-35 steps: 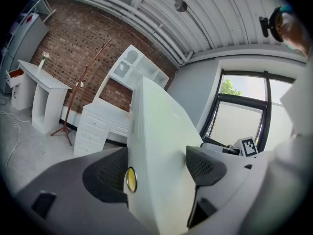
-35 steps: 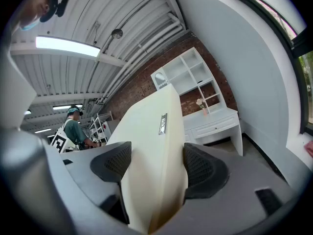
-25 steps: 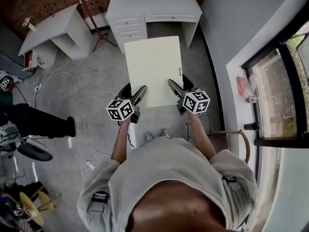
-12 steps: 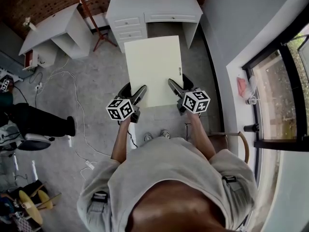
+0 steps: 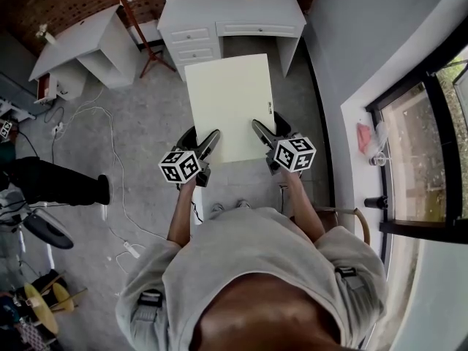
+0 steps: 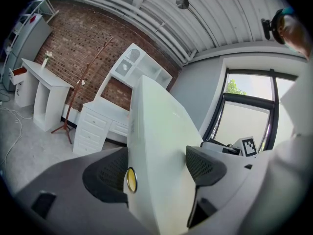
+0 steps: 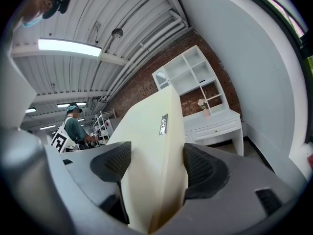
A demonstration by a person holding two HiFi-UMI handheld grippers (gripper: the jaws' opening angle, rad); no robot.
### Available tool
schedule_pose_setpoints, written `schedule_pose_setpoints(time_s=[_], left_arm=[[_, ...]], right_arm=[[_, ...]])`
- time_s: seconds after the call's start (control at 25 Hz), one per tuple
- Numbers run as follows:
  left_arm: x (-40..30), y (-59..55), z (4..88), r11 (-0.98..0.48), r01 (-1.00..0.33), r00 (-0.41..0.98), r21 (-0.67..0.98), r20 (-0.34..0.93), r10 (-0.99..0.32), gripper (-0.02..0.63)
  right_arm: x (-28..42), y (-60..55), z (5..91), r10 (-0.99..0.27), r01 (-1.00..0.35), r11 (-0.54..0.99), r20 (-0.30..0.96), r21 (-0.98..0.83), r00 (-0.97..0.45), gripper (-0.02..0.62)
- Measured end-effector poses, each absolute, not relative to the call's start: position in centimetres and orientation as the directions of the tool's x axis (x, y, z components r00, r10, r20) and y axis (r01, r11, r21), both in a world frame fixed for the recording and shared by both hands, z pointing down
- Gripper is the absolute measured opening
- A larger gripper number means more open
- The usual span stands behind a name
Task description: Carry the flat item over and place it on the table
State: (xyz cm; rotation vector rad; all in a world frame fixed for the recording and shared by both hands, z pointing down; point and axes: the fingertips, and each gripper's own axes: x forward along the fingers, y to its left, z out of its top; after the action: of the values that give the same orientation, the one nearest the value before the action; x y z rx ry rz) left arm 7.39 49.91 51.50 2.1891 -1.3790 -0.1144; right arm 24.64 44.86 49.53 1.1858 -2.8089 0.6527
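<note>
A flat cream-white panel (image 5: 229,104) is held level in front of me, above the grey floor. My left gripper (image 5: 208,144) is shut on its near left edge, my right gripper (image 5: 261,132) on its near right edge. In the left gripper view the panel (image 6: 156,146) stands edge-on between the black pads (image 6: 108,175), a round yellow fitting showing by the left one. The panel (image 7: 151,146) fills the gap between the pads (image 7: 203,170) in the right gripper view, with a small label near its far end. A white desk with drawers (image 5: 228,17) stands just past the panel's far edge.
A second white table (image 5: 80,46) and a red coat stand (image 5: 142,35) are at the left. Cables (image 5: 113,159) trail over the floor, with another person's leg (image 5: 58,185) at far left. A grey wall and window sill (image 5: 369,134) run along the right.
The panel and both grippers have shifted slightly left and toward the white desk as I step forward; both grips are unchanged.
</note>
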Motion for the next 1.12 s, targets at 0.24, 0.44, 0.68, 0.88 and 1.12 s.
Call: schedule_pose_setpoints(time_s=[0.24, 0.44, 0.68, 0.88, 1.12], left_arm=[[9.1, 48.4, 51.5, -0.321, -0.824, 0.46, 0.468, 0.219, -0.861, 0.37], [9.4, 47.6, 51.7, -0.317, -0.827, 0.457, 0.464, 0.228, -0.86, 0.37], [9.4, 46.2, 52.6, -0.319, -0.822, 0.466, 0.471, 0.235, -0.853, 0.37], [8.6, 43.8, 53.6, -0.318, -0.814, 0.473, 0.487, 0.236, -0.849, 0.37], [7.0, 38.5, 53.6, -0.346, -0.802, 0.496, 0.487, 0.221, -0.84, 0.37]], right_arm=[[26.3, 43.3, 50.1, -0.671, -0.678, 0.628, 0.177, -0.382, -0.72, 0.354], [26.7, 42.5, 50.1, -0.671, -0.676, 0.629, 0.172, -0.385, -0.722, 0.351], [26.8, 41.2, 51.2, -0.677, -0.684, 0.614, 0.184, -0.394, -0.713, 0.351], [25.9, 38.9, 51.8, -0.68, -0.692, 0.611, 0.194, -0.385, -0.708, 0.35], [24.4, 34.1, 51.7, -0.699, -0.711, 0.6, 0.192, -0.367, -0.689, 0.35]])
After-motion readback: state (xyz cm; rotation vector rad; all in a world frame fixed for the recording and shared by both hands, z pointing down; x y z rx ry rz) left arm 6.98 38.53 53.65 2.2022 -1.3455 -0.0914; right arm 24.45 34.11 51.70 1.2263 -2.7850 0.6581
